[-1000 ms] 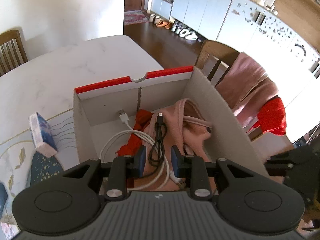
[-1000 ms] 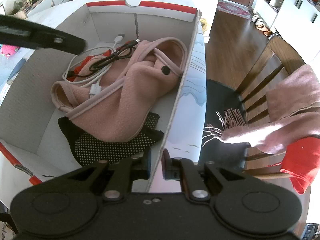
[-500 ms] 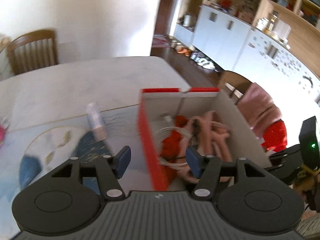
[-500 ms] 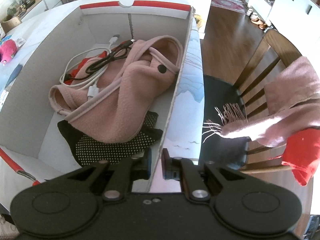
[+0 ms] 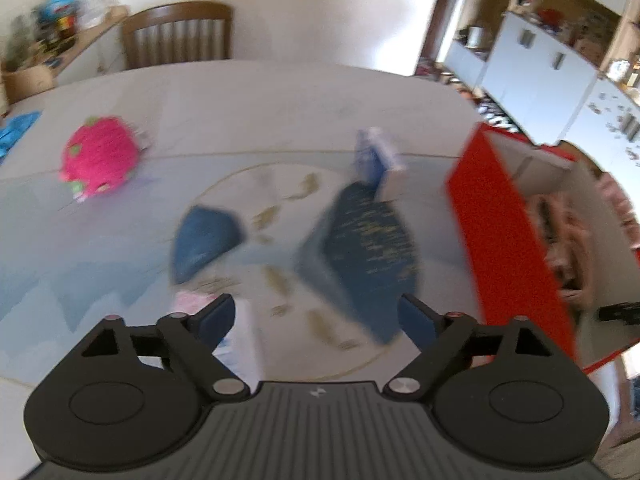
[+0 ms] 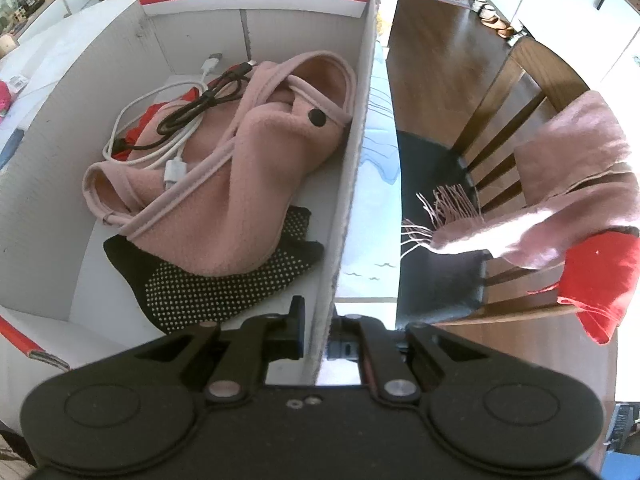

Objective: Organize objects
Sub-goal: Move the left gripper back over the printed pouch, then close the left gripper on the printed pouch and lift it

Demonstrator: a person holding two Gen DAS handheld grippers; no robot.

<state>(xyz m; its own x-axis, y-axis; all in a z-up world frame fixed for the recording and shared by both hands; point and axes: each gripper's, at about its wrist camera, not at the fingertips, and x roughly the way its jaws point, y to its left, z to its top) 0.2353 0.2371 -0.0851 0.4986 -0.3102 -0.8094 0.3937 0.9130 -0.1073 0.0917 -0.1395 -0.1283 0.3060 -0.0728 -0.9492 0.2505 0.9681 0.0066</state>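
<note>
A pale table with a printed mat fills the left wrist view, a wooden chair and a white wall behind it. From left to right lie a pink plush toy, a blue pouch, a dark speckled pouch and the red-edged cardboard box. The left gripper is opening, with nothing between its jaws. I think it should centre over one pouch before closing. The right gripper pinches the box wall, keeping the box steady.

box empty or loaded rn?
Loaded. The box holds a pink garment, white cable and black cable on top, a dotted black sock underneath.
</note>
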